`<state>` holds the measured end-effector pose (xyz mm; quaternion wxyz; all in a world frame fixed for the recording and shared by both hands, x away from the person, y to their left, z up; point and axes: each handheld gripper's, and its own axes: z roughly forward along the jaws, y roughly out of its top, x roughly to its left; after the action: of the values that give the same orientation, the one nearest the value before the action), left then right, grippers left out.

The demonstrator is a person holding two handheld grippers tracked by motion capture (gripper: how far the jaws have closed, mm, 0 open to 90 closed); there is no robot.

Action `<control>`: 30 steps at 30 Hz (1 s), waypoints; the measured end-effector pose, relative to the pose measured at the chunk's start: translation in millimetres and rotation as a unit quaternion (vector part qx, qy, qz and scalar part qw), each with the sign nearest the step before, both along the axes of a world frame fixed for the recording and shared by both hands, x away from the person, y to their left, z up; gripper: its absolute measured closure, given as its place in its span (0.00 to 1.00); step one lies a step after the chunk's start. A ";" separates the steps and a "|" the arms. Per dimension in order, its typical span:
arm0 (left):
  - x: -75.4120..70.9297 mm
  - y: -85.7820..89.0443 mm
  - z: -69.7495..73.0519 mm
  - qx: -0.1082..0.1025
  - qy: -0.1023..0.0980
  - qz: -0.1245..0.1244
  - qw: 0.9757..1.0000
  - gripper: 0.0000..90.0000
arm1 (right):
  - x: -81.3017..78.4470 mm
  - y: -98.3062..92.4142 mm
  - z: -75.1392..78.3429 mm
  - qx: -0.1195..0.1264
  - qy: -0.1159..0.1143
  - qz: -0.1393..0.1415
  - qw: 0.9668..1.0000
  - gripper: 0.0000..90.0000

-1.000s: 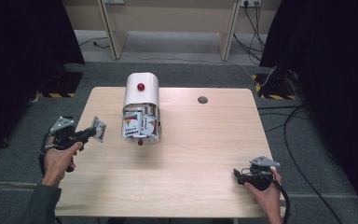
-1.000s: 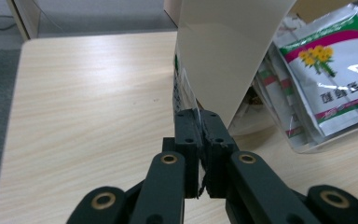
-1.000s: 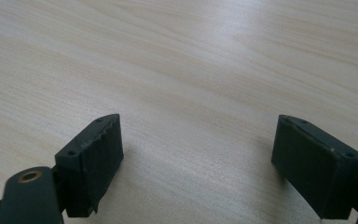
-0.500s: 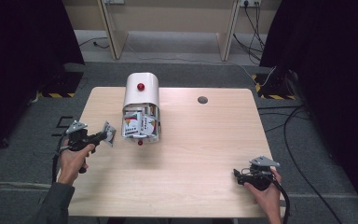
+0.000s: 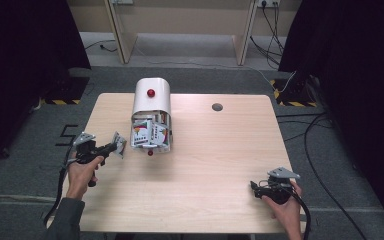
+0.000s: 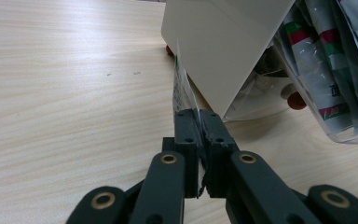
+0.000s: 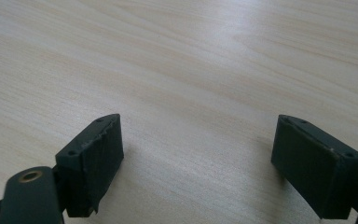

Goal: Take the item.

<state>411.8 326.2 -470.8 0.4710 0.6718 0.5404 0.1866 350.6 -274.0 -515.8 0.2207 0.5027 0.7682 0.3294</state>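
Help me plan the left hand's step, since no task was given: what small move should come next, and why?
Probably carry the packet toward the white container and slip it in. The left gripper has its jaws shut on the thin packet, edge-on, beside the container's side, where similar packets are stacked. The right gripper rests open over bare table.

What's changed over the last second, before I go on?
The left gripper, shut on a thin packet, has moved right across the table toward the open front of the white container, and is now close beside it. The right gripper, jaws open, stayed at the near right corner. The container did not move.
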 end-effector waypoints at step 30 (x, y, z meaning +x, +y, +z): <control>16.4 5.2 -21.1 0.050 0.036 0.032 0.998 0.85 | 0.0 0.0 0.0 0.000 0.000 0.000 1.000 0.19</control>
<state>428.2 331.4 -491.9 0.4106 0.6832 0.5684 0.2039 350.6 -274.0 -515.8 0.2208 0.5026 0.7682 0.3294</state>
